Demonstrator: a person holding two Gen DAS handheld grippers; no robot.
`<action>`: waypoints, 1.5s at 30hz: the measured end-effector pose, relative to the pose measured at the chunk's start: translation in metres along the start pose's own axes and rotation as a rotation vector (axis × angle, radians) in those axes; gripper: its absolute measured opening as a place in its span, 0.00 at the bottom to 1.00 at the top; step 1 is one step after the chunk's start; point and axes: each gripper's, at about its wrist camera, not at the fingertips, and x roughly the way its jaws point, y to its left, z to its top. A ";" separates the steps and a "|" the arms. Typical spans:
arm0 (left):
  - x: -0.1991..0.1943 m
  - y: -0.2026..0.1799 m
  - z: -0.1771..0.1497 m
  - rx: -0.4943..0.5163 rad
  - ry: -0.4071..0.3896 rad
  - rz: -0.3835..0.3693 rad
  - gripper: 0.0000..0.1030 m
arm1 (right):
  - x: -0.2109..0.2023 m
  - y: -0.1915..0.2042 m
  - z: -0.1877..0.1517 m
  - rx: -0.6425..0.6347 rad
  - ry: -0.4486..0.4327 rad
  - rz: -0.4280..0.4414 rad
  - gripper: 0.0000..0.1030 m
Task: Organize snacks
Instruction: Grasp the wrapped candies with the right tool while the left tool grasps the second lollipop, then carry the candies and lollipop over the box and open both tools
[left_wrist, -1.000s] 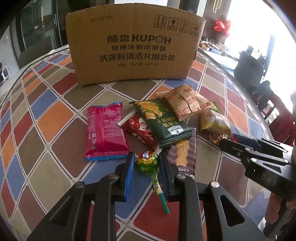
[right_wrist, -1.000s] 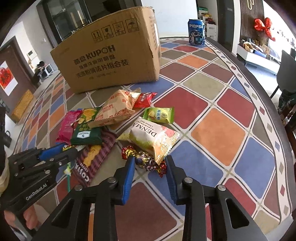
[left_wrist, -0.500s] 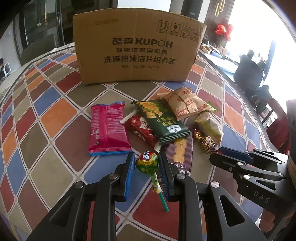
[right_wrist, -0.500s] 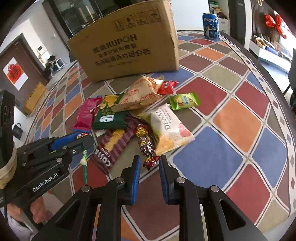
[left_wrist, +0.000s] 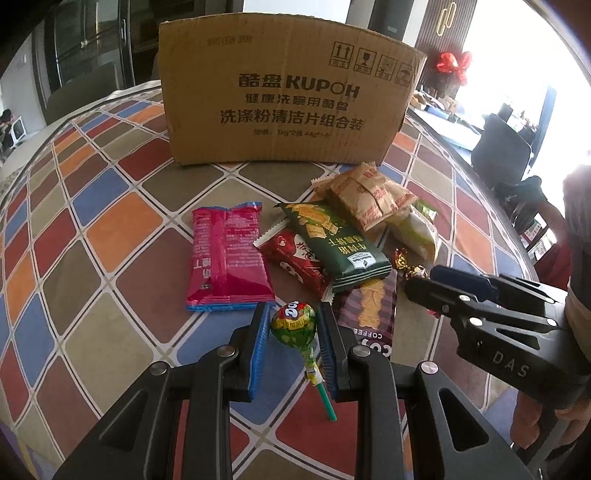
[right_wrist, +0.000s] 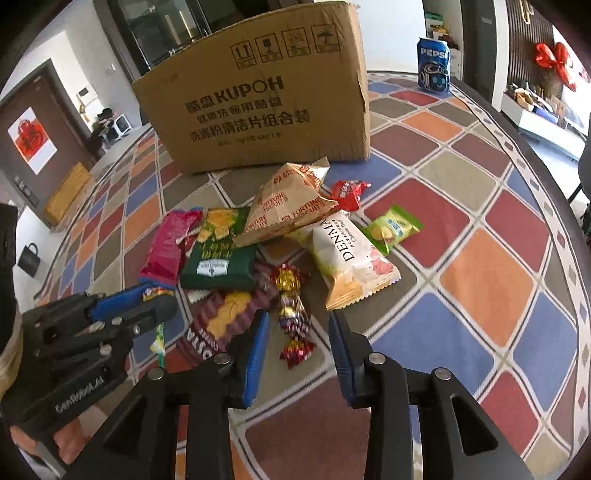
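Your left gripper (left_wrist: 292, 334) is closed on the lollipop (left_wrist: 294, 324): both blue pads press the green-and-yellow wrapped head, and the green stick angles down behind the fingers, above the table (left_wrist: 122, 229). Your right gripper (right_wrist: 297, 349) stands wide apart and holds nothing; the foil-wrapped candy (right_wrist: 291, 314) lies on the cloth between its fingers, touching neither pad as far as can be seen. Just left of that candy lies the striped coffee biscuit pack (right_wrist: 221, 321), partly under the dark green cracker pack (right_wrist: 219, 258). A red packet (left_wrist: 295, 258) shows beneath the green one, and the pink packet (left_wrist: 227, 254) lies beside them toward the left edge. Behind them, the tan Fortune biscuit bag (right_wrist: 284, 203) leans over the pile, with a small red wrapper (right_wrist: 347, 194) at its right. The white Denmark bag (right_wrist: 351, 258) lies right of the candy, the small green packet (right_wrist: 393, 229) just beyond it. The KUPOH cardboard box (right_wrist: 258, 96) stands upright behind the pile, toward the far edge; a Pepsi can (right_wrist: 433, 70) stands at the far right edge.
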 end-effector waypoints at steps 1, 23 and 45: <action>0.000 0.001 0.000 -0.002 0.000 0.001 0.26 | 0.001 0.000 0.002 -0.003 -0.006 -0.003 0.34; -0.034 -0.010 0.006 0.019 -0.084 -0.016 0.26 | -0.027 0.013 -0.003 -0.040 -0.055 0.034 0.18; -0.101 -0.013 0.068 0.058 -0.336 0.034 0.26 | -0.088 0.033 0.060 -0.104 -0.299 0.054 0.18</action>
